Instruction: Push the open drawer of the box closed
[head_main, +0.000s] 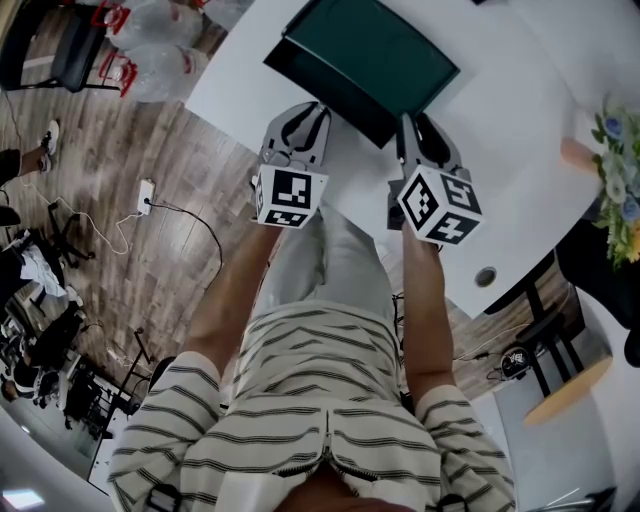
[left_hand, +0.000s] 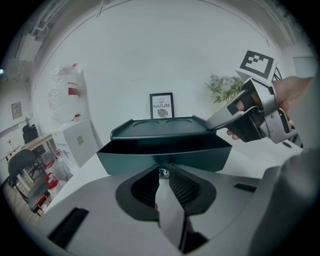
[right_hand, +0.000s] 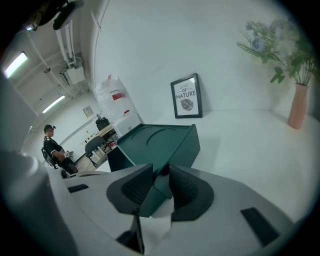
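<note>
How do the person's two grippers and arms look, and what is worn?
Both the left gripper and right gripper have grey bodies with dark ribbed pads, and each carries a cube with black-and-white square markers. The arms are bare below short sleeves of a light shirt with dark stripes.

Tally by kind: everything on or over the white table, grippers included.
Green box: 1
Framed print: 1
Vase of flowers: 1
Grippers: 2, left gripper and right gripper
Total: 5
</note>
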